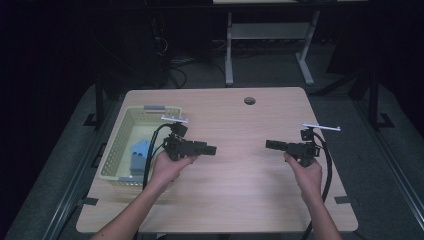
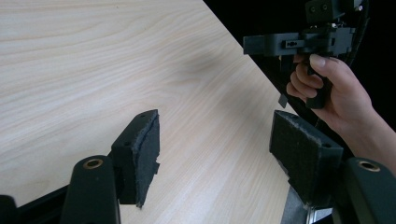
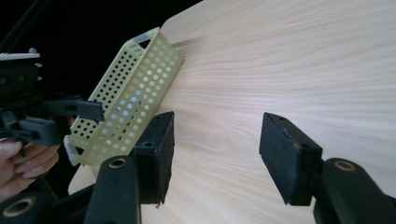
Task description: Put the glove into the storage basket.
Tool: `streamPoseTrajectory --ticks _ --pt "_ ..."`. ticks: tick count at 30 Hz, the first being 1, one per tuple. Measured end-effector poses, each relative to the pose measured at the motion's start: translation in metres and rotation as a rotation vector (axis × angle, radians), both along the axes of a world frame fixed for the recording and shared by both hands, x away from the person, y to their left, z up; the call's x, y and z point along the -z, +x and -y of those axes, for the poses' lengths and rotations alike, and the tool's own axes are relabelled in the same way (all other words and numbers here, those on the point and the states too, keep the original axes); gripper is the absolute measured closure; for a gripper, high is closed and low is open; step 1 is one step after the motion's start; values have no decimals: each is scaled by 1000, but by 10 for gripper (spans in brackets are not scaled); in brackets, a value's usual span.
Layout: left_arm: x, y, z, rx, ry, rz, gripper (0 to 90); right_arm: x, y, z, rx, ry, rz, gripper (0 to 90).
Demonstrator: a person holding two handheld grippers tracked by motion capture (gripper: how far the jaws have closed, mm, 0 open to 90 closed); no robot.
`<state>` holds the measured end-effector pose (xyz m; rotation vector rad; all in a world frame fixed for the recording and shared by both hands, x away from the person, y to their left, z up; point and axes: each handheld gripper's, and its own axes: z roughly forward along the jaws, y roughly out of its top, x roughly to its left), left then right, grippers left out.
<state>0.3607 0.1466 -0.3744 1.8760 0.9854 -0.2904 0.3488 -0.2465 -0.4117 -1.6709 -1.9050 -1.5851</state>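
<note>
**Both grippers empty, blue block waiting in the basket**

Left gripper [image 1: 214, 149] hangs with jaws spread, nothing between its pads [image 2: 144, 154], just right of the yellow basket [image 1: 116, 145]. Right gripper [image 1: 268, 144] is equally wide open and empty, well to the basket's right over bare table [image 1: 240, 195]. The blue block [image 1: 139, 152] lies inside the basket. My read: pre-grasp stage; next, the left one must swing over the rim and dip down.

Blue items [image 1: 140, 150] in basket [image 1: 116, 145]: indistinct, left arm overlapping.
</note>
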Motion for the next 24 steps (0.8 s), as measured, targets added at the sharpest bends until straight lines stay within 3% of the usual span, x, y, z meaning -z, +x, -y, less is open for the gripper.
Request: streamPoseTrajectory --ticks 13,24 --pt "21 -10 18 40 -24 -43 308 18 -14 31 42 29 -33 444" --pt "28 -22 37 90 4 -23 298 28 -25 53 72 38 -50 433"
